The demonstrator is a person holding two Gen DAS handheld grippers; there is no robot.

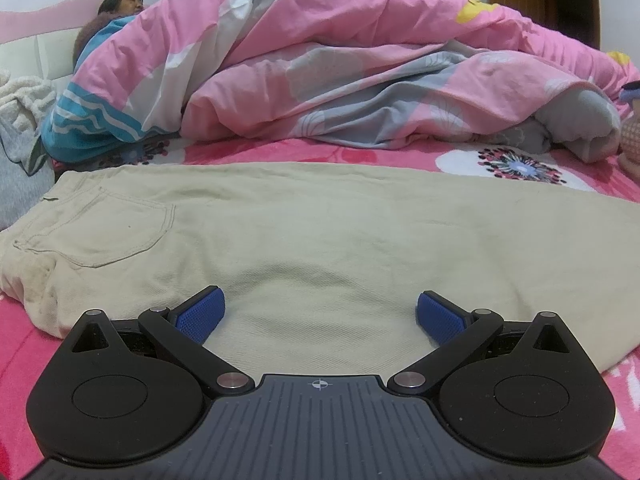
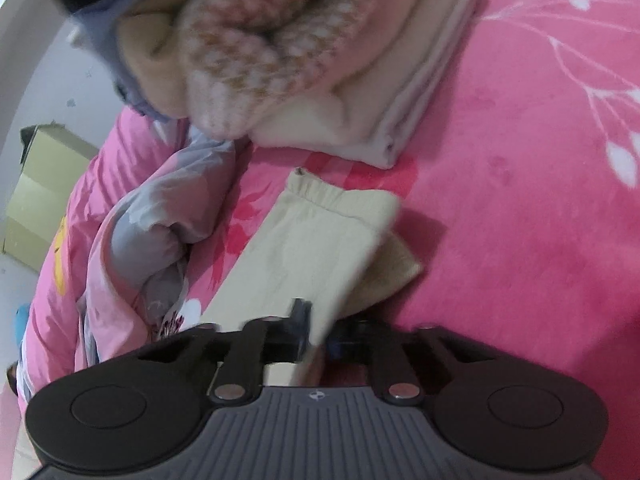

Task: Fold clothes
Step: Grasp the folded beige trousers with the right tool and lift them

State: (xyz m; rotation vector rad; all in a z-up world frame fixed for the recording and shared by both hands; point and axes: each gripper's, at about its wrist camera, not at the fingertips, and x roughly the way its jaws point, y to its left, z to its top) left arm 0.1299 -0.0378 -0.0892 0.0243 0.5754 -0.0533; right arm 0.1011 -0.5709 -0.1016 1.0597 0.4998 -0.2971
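The left gripper (image 1: 319, 316), fingers wide apart, hovers over the beige trousers (image 1: 320, 232) lying left-to-right across the pink bedsheet (image 1: 24, 344), waist at left. The right gripper (image 2: 316, 330) is clamped on a leg near its cuff (image 2: 340, 200), probably lifting it to fold toward the waist. Beyond lies the quilt (image 1: 320, 60).

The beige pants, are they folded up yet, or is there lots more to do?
Partly. Done: a folded stack sits on the pink bed. In hand: the right gripper is shut on the beige pants near the cuff, lifting that leg. The left gripper is open above them. Left: the pants mostly lie flat, unfolded.
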